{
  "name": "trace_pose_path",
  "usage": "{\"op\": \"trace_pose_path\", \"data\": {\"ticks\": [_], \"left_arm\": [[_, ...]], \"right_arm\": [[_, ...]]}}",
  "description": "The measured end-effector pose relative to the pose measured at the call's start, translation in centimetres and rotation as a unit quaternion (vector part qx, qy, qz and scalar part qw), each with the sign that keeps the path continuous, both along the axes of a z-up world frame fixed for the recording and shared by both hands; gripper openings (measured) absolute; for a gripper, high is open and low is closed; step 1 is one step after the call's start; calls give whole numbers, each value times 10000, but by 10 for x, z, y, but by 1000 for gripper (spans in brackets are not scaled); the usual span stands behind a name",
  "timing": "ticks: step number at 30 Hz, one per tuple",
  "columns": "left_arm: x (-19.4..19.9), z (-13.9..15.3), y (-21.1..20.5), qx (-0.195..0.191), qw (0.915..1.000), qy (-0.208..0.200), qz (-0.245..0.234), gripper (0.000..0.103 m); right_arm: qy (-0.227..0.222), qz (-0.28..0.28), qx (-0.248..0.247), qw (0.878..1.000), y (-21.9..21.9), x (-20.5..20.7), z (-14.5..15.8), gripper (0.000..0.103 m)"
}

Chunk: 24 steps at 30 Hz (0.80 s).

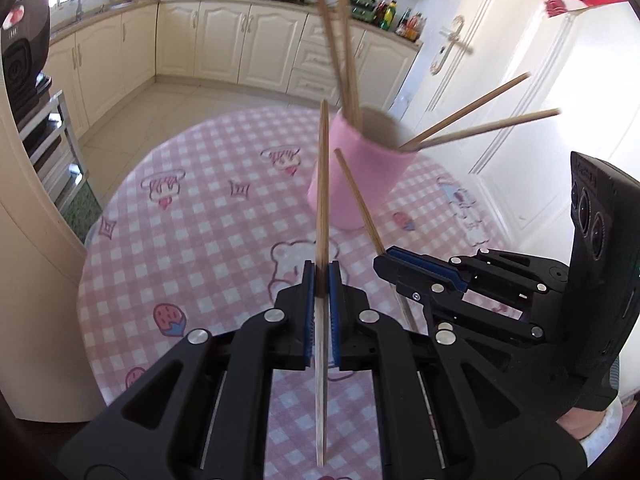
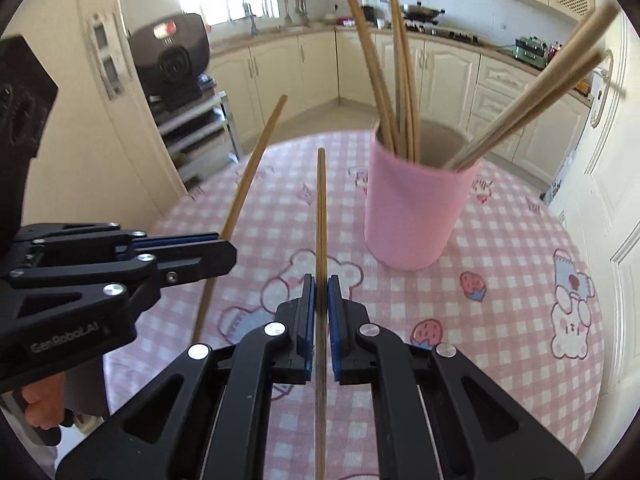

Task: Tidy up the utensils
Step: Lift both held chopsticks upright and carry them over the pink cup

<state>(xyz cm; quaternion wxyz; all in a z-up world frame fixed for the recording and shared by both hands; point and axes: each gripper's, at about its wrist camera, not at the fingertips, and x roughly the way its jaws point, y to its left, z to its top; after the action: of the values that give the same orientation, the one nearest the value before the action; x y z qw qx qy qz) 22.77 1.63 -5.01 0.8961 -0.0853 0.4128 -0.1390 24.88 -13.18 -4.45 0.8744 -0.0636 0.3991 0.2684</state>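
Meanwhile, the left gripper (image 1: 321, 276) has its jaws pressed narrow on a chopstick (image 1: 322, 184) that stands nearly upright above the pink checked tablecloth (image 1: 192, 248). The right gripper (image 2: 319, 290) pinches a second chopstick (image 2: 321, 208) the same way, close beside the left one. Farther off on the table stands the pink holder (image 2: 412, 208), with several chopsticks (image 2: 394, 80) leaning out of it to the left and right. Cream kitchen cabinets (image 1: 224, 40) line the far wall.

Bright window daylight, fisheye-warped edges, slight blur
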Motion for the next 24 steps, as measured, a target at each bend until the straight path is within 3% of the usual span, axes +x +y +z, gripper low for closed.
{"op": "trace_pose_path", "data": {"ticks": [4, 8, 17, 24], "left_arm": [[-17, 28, -9, -106, 9988, -471, -115, 7], [-31, 49, -19, 55, 9948, -1007, -108, 6], [-39, 70, -30, 141, 9868, -1611, -81, 6], [-24, 94, -36, 103, 9799, -1988, 128, 6]], "right_arm": [[-491, -5, 335, 9982, -19, -19, 34, 5], [-952, -92, 550, 9939, -30, -32, 55, 5], [-1690, -398, 1138, 9782, -71, -53, 83, 5], [-2145, -1016, 1331, 9623, -108, -39, 99, 5]]}}
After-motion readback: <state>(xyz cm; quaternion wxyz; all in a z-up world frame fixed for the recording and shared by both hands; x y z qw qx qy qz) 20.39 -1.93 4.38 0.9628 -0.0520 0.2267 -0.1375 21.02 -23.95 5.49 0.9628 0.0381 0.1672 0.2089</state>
